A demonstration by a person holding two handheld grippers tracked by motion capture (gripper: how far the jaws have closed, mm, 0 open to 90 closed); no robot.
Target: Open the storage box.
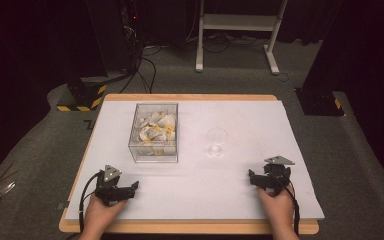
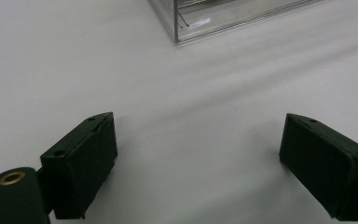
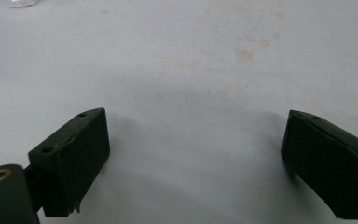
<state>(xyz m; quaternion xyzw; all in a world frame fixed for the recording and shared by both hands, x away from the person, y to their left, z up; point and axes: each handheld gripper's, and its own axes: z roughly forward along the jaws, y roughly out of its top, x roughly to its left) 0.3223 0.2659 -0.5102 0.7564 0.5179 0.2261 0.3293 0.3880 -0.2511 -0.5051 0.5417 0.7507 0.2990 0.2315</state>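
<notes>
A clear plastic box [image 1: 153, 132] holding several white and yellow packets stands on the white table sheet [image 1: 230, 195], left of the middle. To its right stands a clear glass [image 1: 216, 141]. My left gripper [image 1: 132, 187] rests near the front left of the sheet, below the box, jaws wide apart with nothing between them. In the left gripper view its jaws [image 2: 198, 163] frame bare sheet, with the box corner [image 2: 177, 28] ahead. My right gripper [image 1: 254, 179] rests at the front right, also open and empty [image 3: 193, 163]. The base of the glass [image 3: 14, 3] peeks in at the top left.
The sheet covers a wooden board [image 1: 190, 97] on grey carpet. Faint stains [image 3: 242, 53] mark the sheet ahead of the right gripper. Behind the table stand a white frame [image 1: 237, 30] and dark stands with black-yellow striped bases [image 1: 82, 95]. Cables lie on the floor.
</notes>
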